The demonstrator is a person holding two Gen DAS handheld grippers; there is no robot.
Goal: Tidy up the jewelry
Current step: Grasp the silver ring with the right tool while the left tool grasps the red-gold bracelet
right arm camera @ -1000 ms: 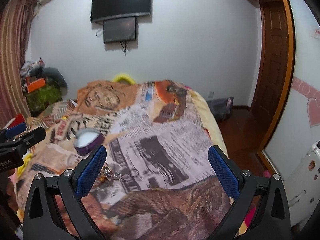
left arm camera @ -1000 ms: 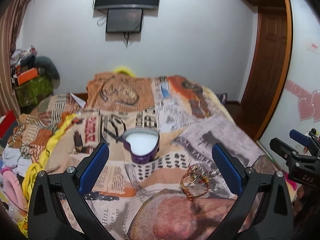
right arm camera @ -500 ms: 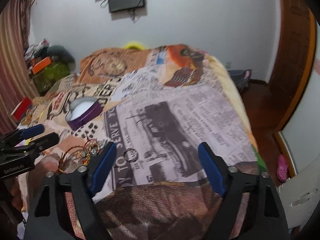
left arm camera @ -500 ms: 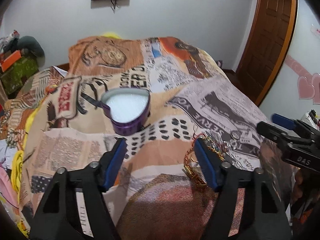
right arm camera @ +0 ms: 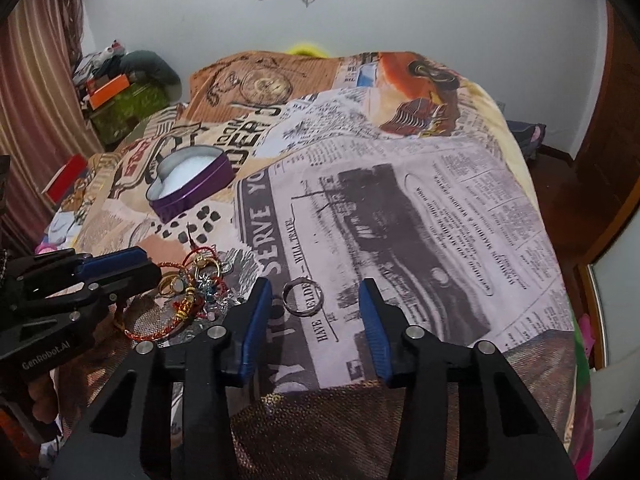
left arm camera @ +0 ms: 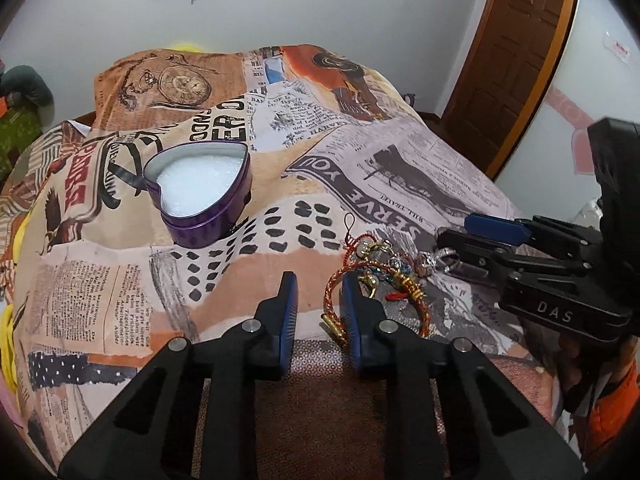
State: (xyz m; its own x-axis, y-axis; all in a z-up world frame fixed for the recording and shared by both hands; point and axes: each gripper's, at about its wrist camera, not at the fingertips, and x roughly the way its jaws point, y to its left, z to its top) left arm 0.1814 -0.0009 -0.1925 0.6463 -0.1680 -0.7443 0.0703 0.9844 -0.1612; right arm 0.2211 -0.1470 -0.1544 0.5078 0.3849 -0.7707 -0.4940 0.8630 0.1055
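Note:
A purple heart-shaped tin (left arm camera: 200, 196) with white padding sits open on the bed; it also shows in the right wrist view (right arm camera: 188, 186). A tangle of jewelry (left arm camera: 380, 276) lies in front of it, with a red-gold braided bracelet (left arm camera: 334, 292). My left gripper (left arm camera: 318, 300) is low over the bedspread, narrowly open, its right finger touching the bracelet's edge. A silver ring (right arm camera: 302, 294) lies apart on the newsprint pattern. My right gripper (right arm camera: 316, 300) is open with the ring between its fingers. The jewelry pile also shows in the right wrist view (right arm camera: 196, 284).
The bed carries a patchwork newspaper-print cover (right arm camera: 420, 200). Cluttered boxes and clothes (right arm camera: 116, 88) stand at the left by a curtain. A wooden door (left arm camera: 516, 48) is at the right. The bed's right edge drops to the floor (right arm camera: 560, 184).
Both grippers have come down and forward to the jewelry. The left gripper's fingers have narrowed a lot beside the bracelet. The right gripper has narrowed somewhat around the silver ring.

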